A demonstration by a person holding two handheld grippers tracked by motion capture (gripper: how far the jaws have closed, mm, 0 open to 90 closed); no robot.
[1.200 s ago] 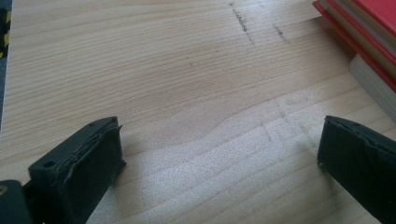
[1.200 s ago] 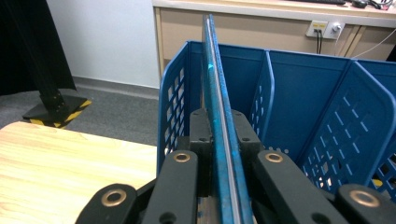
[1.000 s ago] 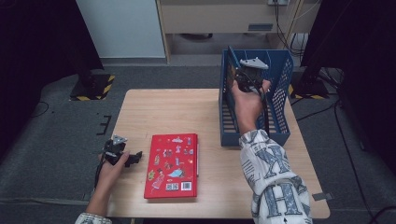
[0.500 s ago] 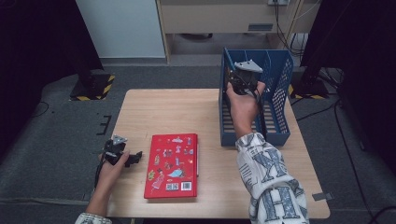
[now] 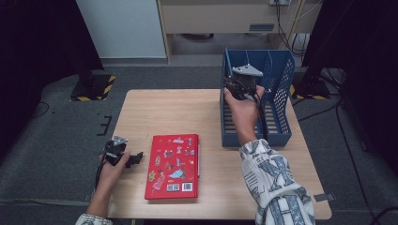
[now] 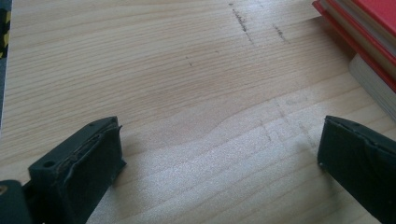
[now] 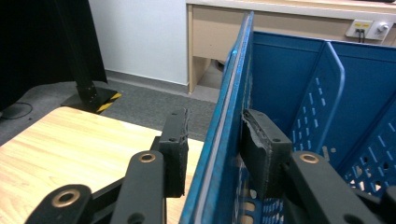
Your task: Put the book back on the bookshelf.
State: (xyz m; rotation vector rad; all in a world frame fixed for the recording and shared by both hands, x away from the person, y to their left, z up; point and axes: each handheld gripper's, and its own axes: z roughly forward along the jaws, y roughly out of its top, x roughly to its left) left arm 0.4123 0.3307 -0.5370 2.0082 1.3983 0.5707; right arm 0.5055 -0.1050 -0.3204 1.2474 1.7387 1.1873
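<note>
A blue slotted file rack [image 5: 278,79] stands on the right side of the wooden table [image 5: 183,110]. My right gripper [image 5: 237,85] is at the top of its left wall. In the right gripper view the jaws of my right gripper [image 7: 217,122] straddle that blue wall [image 7: 229,88]; the right jaw lies against it and a small gap shows at the left jaw. A red book [image 5: 172,166] with stickers lies flat near the front. My left gripper [image 5: 133,157] rests left of it, open over bare wood [image 6: 219,140], with the book's edge [image 6: 369,37] at the upper right.
The rack's inner dividers [image 7: 327,88] stand to the right of the straddled wall. Beyond the table are grey floor, a white panel [image 5: 122,28] and a black stand with a yellow-striped base [image 5: 91,86]. Bare wood lies between the book and the rack.
My right gripper has moved a little left and toward the person, from inside the rack onto its left wall. The left gripper and the book have not moved.
</note>
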